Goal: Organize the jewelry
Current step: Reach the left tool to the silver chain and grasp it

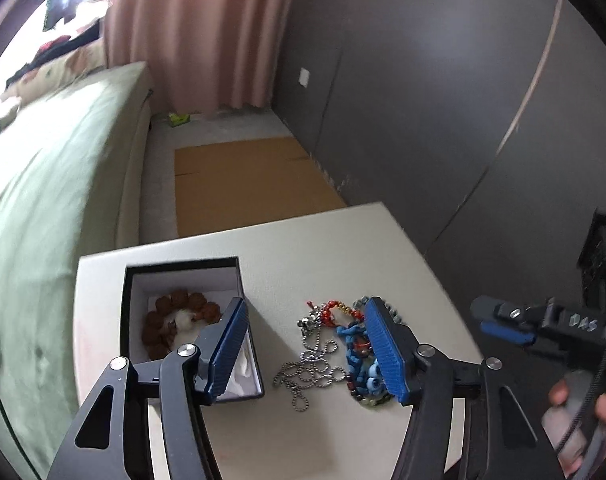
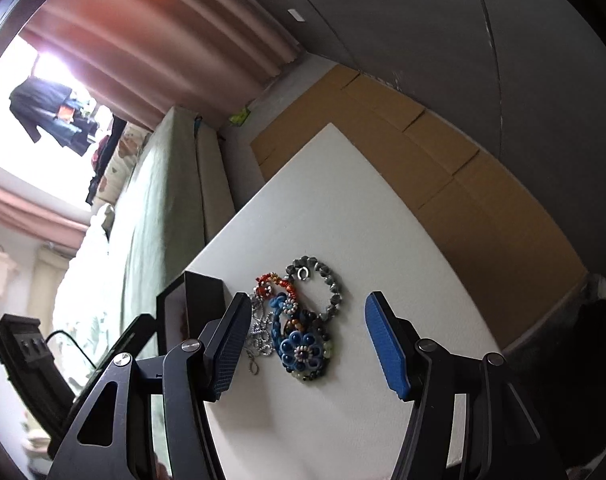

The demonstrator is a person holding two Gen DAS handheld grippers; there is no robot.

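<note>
The jewelry pile (image 1: 343, 344) lies on the white table (image 1: 343, 248), a tangle of silver ball chain (image 1: 311, 368), blue beaded flower piece (image 2: 301, 350), red beads (image 1: 333, 308) and a grey bead ring (image 2: 327, 284). Just left of it sits my black box (image 1: 183, 320), open, a brown bead bracelet (image 1: 171, 320) already inside. My left gripper (image 1: 307, 348) hangs over the pile, fingers spread wide, nothing between them. My right gripper (image 2: 307, 344) faces the same pile, also spread and holding nothing. Beyond the table: a green bed (image 1: 63, 200), cardboard on the floor (image 1: 247, 180), pink curtain (image 1: 199, 32).
</note>
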